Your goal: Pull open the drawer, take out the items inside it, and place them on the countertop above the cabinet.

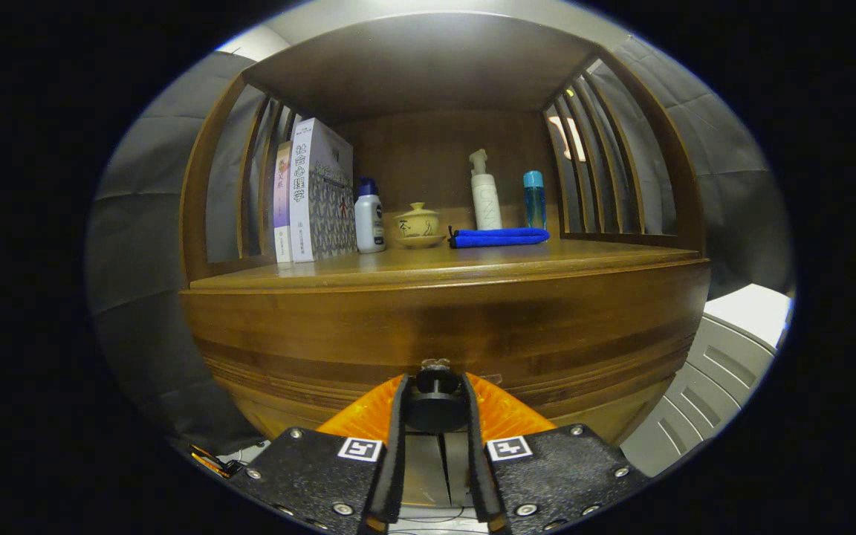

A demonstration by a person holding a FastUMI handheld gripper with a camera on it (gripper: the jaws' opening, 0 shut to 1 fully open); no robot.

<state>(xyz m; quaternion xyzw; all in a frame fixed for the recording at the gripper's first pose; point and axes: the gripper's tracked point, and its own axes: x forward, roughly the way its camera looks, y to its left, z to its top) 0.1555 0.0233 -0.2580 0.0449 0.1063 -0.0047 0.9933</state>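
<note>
Pull straight back and level, so the small round black drawer knob (435, 405) does not slip out from between the orange-backed black fingers (397, 423) of your gripper (435, 416). They sit narrow and clamped on that knob, right against the dark brown wooden drawer front (443, 334), below the wooden countertop (472, 264).

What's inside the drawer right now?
Hidden: the drawer is shut. The claw grips its knob.
</note>
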